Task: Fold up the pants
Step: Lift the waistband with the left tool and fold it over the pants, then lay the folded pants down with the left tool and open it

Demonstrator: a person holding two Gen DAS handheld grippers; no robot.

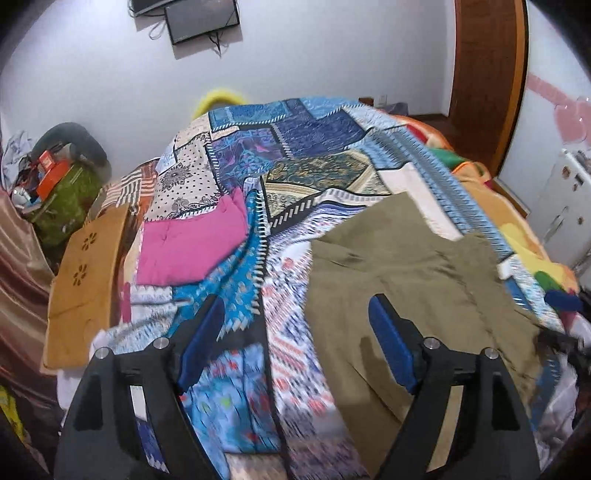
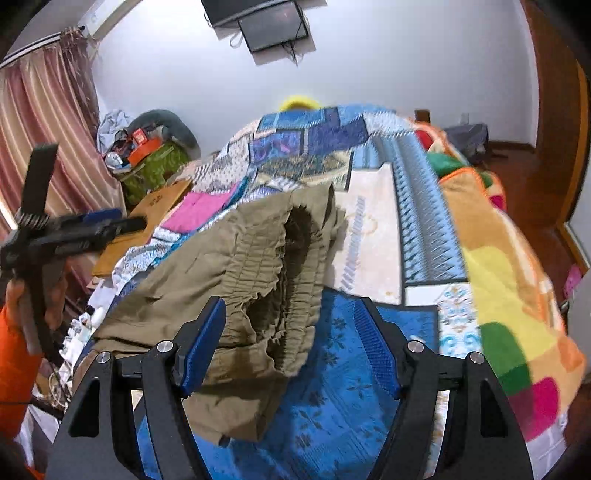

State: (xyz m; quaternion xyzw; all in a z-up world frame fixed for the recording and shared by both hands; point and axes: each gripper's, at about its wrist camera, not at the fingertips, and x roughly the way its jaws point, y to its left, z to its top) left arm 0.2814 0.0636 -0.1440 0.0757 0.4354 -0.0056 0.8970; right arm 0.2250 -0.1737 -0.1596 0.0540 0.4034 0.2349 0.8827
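Observation:
Olive-green pants point(image 1: 413, 273) lie spread on a patchwork bedspread point(image 1: 295, 147). In the right wrist view the pants point(image 2: 221, 273) show their gathered elastic waistband point(image 2: 284, 280) facing me. My left gripper point(image 1: 295, 310) is open and empty above the bedspread, its right finger over the pants' left edge. My right gripper point(image 2: 291, 314) is open, its fingers either side of the waistband, holding nothing. The left gripper also shows at the far left of the right wrist view point(image 2: 74, 229), held by a hand.
A folded pink garment point(image 1: 192, 247) lies on the bed to the left. A wooden board point(image 1: 85, 280) sits at the bed's left edge. A cluttered green bag point(image 1: 62, 199), curtain point(image 2: 44, 122), colourful blanket point(image 2: 517, 288), wall TV point(image 2: 269, 22) and white cabinet point(image 1: 561, 199) surround the bed.

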